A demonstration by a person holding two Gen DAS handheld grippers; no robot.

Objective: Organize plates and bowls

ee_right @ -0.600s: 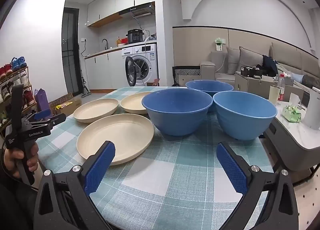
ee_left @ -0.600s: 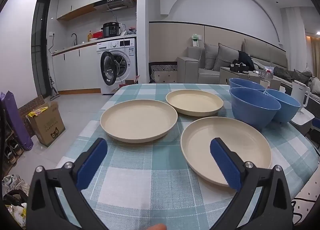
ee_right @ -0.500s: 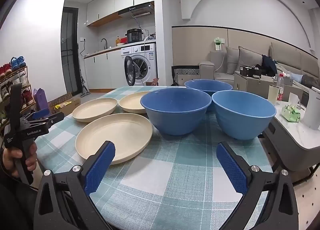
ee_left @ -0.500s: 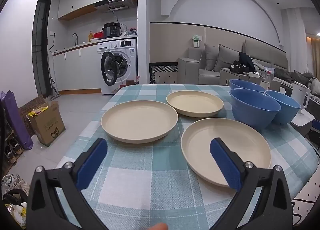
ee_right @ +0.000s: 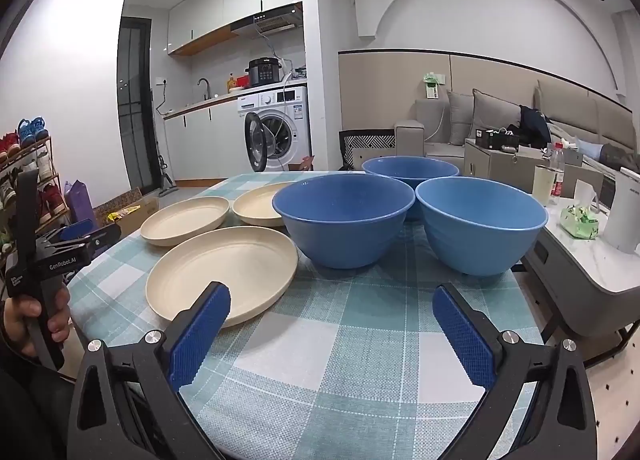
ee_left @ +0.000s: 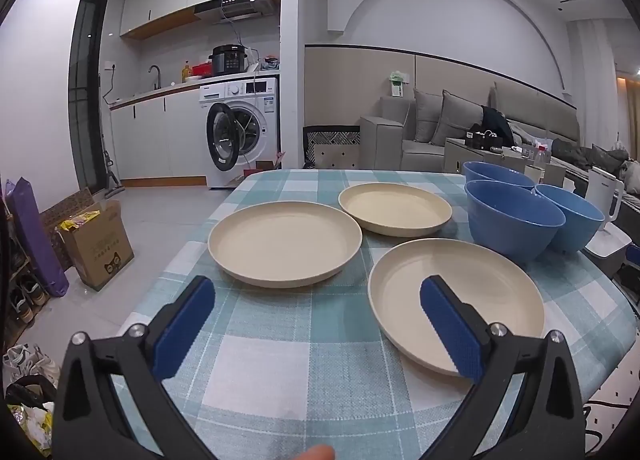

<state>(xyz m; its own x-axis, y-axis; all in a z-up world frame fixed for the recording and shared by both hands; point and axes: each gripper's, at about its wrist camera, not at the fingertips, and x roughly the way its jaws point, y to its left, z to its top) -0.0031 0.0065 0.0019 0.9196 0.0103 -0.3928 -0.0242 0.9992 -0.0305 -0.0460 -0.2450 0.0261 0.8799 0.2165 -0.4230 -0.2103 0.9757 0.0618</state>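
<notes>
An open-plan flat with a washing machine [ee_left: 244, 131] and a grey sofa [ee_left: 448, 127] forms the background; in front stands a table [ee_left: 280, 344] under a teal checked cloth. Three cream plates lie separately on it: seen from the left wrist, the near plate [ee_left: 456, 300] sits at 3 o'clock from the cloth's middle, the left plate [ee_left: 285, 242] at 11 o'clock, and the far plate [ee_left: 395, 208] at 12 o'clock. Three blue bowls stand clustered at 2 o'clock: the front bowl [ee_right: 344, 215], the right bowl [ee_right: 480, 223] just beside it, and the back bowl [ee_right: 410, 171] behind both. The left gripper [ee_left: 318, 326] and the right gripper [ee_right: 330, 334] both hover above the near edge with jaws spread wide and nothing between them. Nothing is stacked yet, so the step in hand is judged to be the first pick. A sound approach would be to take one plate by its rim, with one pad inside the lip and one beneath, lift it level, and lower it concentrically onto another; the bowls likely nest in the same way, gripped by the wall.
</notes>
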